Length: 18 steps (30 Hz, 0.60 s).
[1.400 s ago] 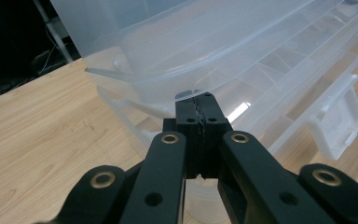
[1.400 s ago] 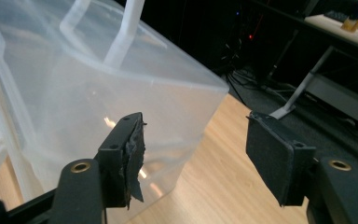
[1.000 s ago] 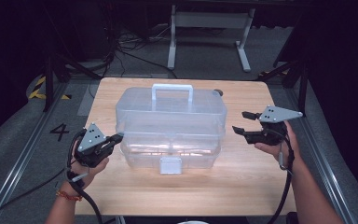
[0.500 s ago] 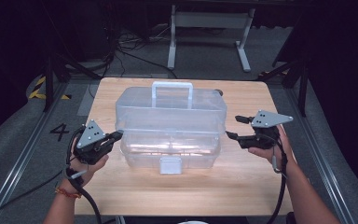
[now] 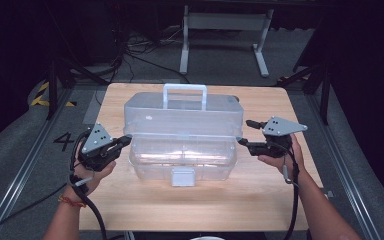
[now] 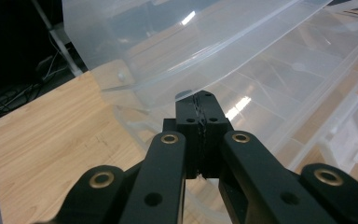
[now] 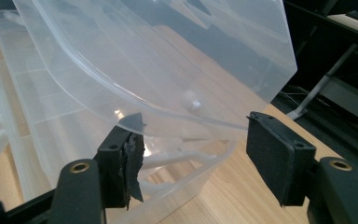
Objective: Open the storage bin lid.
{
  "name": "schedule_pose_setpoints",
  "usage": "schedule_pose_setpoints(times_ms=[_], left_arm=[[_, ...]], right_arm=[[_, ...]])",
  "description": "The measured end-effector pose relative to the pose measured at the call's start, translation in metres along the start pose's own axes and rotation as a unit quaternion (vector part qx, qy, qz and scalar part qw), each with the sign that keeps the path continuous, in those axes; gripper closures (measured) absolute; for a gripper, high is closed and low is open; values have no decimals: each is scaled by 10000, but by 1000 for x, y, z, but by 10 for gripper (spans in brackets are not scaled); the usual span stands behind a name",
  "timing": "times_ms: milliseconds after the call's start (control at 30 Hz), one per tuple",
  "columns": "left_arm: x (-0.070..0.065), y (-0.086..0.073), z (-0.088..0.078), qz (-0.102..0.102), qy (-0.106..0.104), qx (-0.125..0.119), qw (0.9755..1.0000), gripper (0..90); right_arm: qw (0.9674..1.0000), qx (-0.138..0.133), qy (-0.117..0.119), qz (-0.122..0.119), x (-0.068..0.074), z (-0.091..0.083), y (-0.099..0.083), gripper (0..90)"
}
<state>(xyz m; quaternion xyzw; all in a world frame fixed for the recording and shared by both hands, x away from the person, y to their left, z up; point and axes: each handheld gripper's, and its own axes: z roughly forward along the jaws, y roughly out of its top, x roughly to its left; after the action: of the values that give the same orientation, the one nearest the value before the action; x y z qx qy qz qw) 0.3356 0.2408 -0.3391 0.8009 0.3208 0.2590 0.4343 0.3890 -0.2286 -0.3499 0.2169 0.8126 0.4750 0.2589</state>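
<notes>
A clear plastic organiser box with a top handle sits mid-table, its lid tilted up off the compartmented base. My left gripper is shut with nothing between its pads. Its tip rests right under the lid's left edge. My right gripper is open at the box's right end. Its two pads stand on either side of the lid's rim without pressing on it.
The box's white front latch hangs down toward the near side. Bare wooden tabletop lies in front of the box and beside both hands. A metal stand and cables lie on the dark floor beyond the table.
My right gripper has moved left, up to the box's right end, so its jaws now straddle the lid's rim. The left gripper has stayed put.
</notes>
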Motion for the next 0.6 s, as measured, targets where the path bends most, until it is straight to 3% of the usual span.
schedule_pose_setpoints(times_ms=[300, 600], left_arm=[[4, 11, 1, 86, 46, -13, 10000, 881], [8, 12, -1, 90, 167, -108, 9998, 849]], right_arm=[[9995, -246, -158, 70, -3, 3, 6, 382], [9971, -567, -506, -9, -4, 7, 11, 453]])
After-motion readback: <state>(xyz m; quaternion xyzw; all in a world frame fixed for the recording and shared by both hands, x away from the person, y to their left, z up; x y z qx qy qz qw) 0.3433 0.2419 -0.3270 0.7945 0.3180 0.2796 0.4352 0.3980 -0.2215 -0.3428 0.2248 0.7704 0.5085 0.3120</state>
